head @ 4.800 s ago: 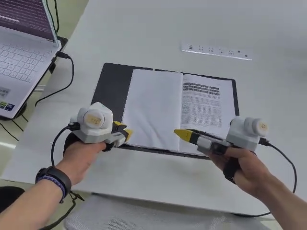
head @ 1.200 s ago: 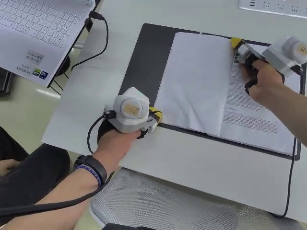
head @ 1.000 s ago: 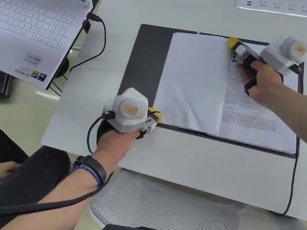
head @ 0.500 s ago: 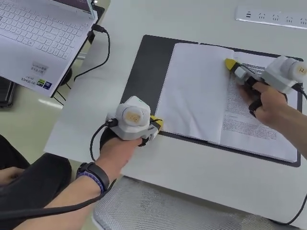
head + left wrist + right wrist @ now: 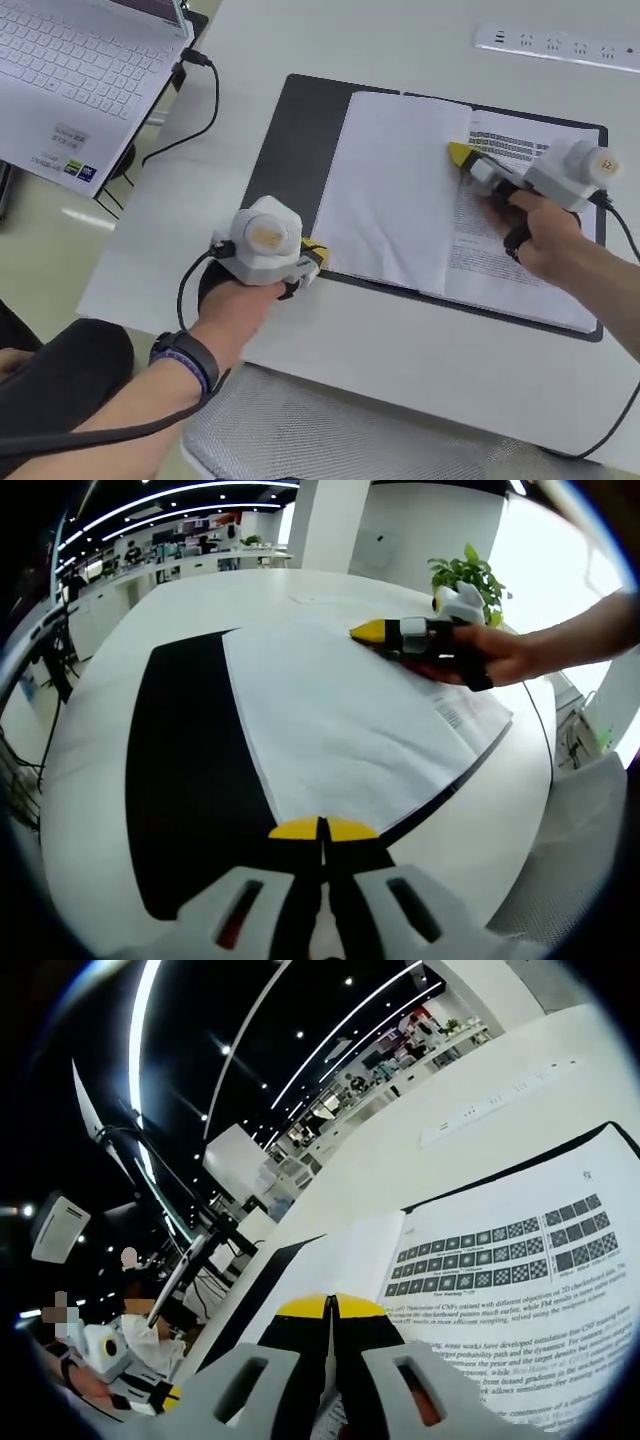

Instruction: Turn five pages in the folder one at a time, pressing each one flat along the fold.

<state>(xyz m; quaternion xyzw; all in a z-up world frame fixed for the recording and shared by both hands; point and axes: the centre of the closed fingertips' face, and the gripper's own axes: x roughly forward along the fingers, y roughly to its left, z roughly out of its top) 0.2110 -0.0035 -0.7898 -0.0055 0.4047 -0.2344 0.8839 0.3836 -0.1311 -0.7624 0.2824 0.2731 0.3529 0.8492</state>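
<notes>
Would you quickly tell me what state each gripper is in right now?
Left gripper: closed, holding nothing.
Right gripper: closed, holding nothing.

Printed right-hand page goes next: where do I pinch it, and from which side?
Probably its free outer edge, near a corner, approaching from the right of the folder with the right tool. The printed page lies flat and is held at the fold, so only that edge lifts.
</notes>
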